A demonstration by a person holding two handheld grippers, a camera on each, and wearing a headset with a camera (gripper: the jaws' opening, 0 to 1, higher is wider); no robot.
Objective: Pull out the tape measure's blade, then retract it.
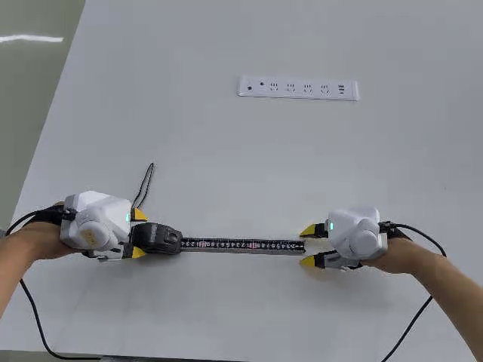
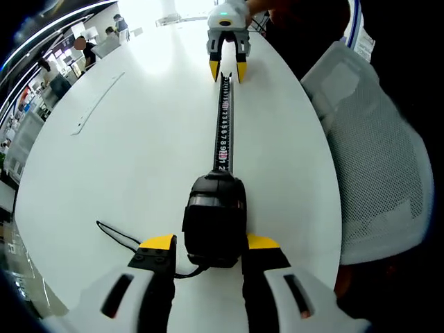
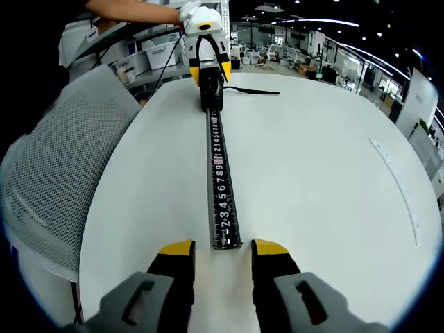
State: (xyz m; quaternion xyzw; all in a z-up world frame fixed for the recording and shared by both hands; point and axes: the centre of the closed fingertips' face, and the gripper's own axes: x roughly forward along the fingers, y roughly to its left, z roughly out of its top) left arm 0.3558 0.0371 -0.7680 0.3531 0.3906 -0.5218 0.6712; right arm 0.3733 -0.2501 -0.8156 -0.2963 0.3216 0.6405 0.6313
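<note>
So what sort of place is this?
Probably an open-plan office or lab: a white table with a power strip, a mesh office chair beside it, and rows of desks under ceiling lights behind.

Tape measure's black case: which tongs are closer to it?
Left. The left tongs hold the black case between them; the right tongs sit away at the far end of the blade.

Left gripper (image 1: 139, 234) clamped, right gripper (image 1: 308, 246) spread apart
</note>
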